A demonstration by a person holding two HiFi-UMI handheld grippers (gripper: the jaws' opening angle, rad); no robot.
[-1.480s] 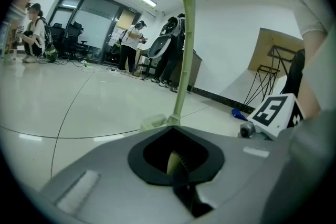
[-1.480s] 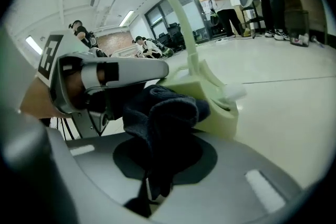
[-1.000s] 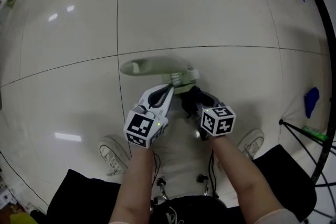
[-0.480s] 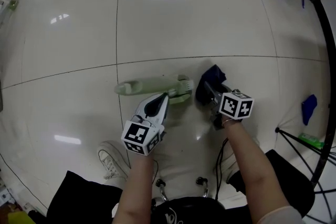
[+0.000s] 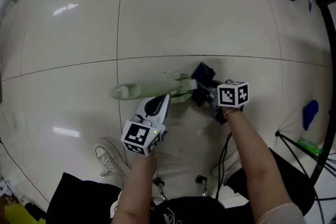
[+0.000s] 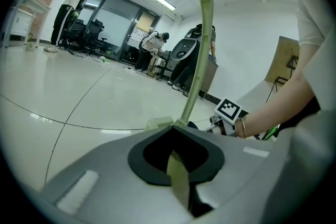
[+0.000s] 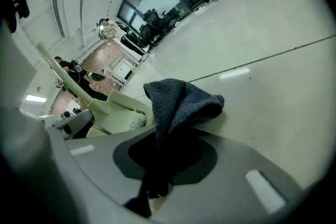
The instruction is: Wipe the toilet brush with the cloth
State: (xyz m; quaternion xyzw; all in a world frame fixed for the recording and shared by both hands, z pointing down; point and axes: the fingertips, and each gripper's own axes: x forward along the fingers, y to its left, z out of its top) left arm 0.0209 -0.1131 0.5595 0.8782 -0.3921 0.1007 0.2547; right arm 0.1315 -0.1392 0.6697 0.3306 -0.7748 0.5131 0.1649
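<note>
A pale green toilet brush (image 5: 149, 87) lies level above the floor, handle end to the left, bristle head (image 5: 186, 83) to the right. My left gripper (image 5: 167, 96) is shut on the brush near the head; in the left gripper view the green handle (image 6: 198, 44) rises out of the jaws of the left gripper (image 6: 181, 168). My right gripper (image 5: 208, 89) is shut on a dark blue cloth (image 5: 202, 75), which is bunched against the head's right side. In the right gripper view the cloth (image 7: 176, 102) stands up from the right gripper (image 7: 156, 165) next to the brush head (image 7: 118, 110).
White tiled floor with dark seams (image 5: 68, 68). The person's shoes (image 5: 107, 152) and dark trousers are below the grippers. A black stand's legs (image 5: 310, 141) and a small blue object (image 5: 311, 99) sit at the right. People, chairs and a speaker (image 6: 184, 52) stand far off.
The right gripper has swung the cloth from under the brush head out to its right, then back against the head. The left gripper and brush drifted slightly left.
</note>
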